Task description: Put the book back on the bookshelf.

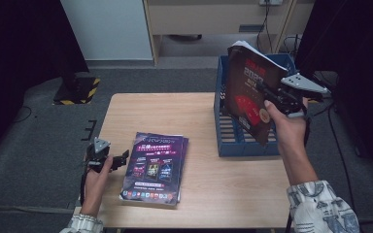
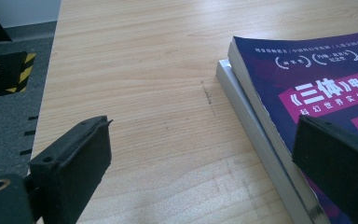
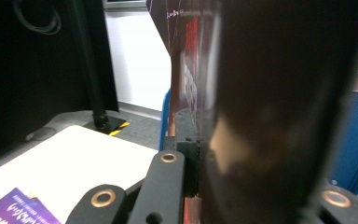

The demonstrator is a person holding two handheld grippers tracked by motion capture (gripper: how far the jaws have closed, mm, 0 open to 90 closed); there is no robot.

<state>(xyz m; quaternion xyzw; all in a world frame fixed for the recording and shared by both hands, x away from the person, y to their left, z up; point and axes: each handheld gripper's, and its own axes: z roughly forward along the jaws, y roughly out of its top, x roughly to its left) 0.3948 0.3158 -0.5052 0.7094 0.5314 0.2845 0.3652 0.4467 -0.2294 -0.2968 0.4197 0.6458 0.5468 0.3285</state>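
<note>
Scene: a person worked at a pale wooden desk (image 1: 199, 116) with a hand-held tool in each hand, a blue file rack (image 1: 233, 138) standing on the desk's far right part.

Right tool (image 1: 267, 94): clamped together on a dark red book (image 1: 247, 92), gripping it at the edge nearest the person's right hand (image 1: 286, 126).

Dark red book: held upright and tilted, lifted above the blue file rack, its lower corner down among the rack's slats; whether it touched them could not be told.

Right tool's own view: the dark red book (image 3: 279, 107) rose blurred between the black jaws, its cover pressed against them.

Left tool (image 1: 119, 160): jaws apart and holding nothing, low over the desk well to the left of the blue file rack.

Left tool's own view: the jaws stood wide, one over bare wood (image 2: 158, 121), the other over the edge of a purple book (image 2: 326, 88).

Purple book (image 1: 155, 165): lay flat on the desk, left of the blue file rack and nearer the person, on top of a second book whose pale page edges (image 2: 251, 121) showed beneath it.

Left hand (image 1: 97, 179): wrapped around the left tool's grip, just beside the purple book.

Sleeves: patterned, at the near edge of the desk.
</note>
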